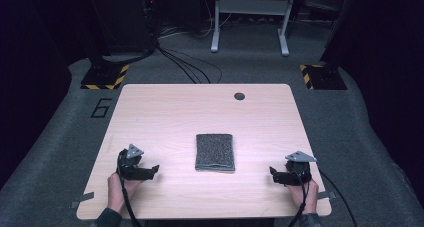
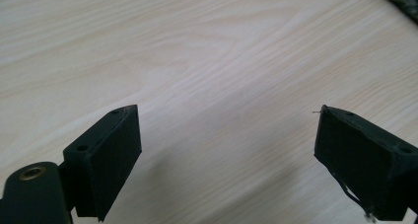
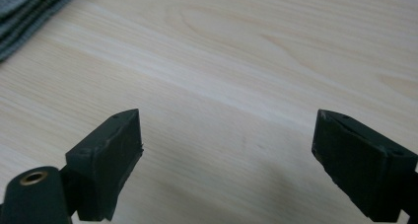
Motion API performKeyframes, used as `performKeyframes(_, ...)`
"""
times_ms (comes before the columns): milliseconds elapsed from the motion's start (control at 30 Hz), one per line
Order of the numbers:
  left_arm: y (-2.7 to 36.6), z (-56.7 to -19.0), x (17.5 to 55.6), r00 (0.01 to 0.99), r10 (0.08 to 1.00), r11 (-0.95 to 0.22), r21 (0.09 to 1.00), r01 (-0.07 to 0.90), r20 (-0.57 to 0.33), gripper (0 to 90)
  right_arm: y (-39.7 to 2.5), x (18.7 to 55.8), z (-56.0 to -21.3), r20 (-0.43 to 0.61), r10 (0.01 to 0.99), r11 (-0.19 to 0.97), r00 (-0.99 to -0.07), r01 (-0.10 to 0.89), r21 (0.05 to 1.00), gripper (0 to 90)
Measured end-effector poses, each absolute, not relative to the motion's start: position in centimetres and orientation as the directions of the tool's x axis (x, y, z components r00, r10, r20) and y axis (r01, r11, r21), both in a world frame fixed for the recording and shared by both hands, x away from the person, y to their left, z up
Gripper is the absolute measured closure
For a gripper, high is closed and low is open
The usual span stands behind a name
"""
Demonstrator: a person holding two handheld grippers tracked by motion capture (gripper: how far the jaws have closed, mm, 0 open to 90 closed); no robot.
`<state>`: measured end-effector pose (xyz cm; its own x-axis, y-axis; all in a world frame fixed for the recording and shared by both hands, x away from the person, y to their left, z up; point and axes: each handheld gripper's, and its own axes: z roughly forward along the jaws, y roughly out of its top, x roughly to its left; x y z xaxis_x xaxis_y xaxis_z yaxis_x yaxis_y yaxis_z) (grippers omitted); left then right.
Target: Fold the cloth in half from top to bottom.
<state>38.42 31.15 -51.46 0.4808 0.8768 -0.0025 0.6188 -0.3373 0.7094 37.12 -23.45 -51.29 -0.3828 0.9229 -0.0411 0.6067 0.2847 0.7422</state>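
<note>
Jaws wide apart on both grippers, folded grey cloth (image 1: 215, 152) between, floor marking "6" (image 1: 101, 108)

A single figure can be read: a dark "6" (image 1: 101, 108) marked on the grey floor (image 1: 60, 137), just off the far left corner of the surface (image 1: 165, 112). Yellow-and-black hazard stripes (image 1: 120, 77) edge two dark base plates on the floor beyond the surface, carrying no lettering.

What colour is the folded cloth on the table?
Dark speckled grey folded cloth, clearest in the high view.
</note>
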Motion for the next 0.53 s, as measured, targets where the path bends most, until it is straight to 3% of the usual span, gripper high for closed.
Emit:
performKeyframes(433,32.5,-52.9,38.1,0.441,0.898,-0.307,0.724,0.618,0.004,8.5,-25.3,36.8,-52.8,-0.038,0.939,0.254,-0.341,0.617,0.744,11.2)
performKeyframes(533,32.6,-53.1,38.1,0.434,0.901,-0.297,0.736,0.609,0.005,7.3,-25.6,37.1,-52.9,0.001,0.943,0.224,-0.333,0.638,0.736,10.4)
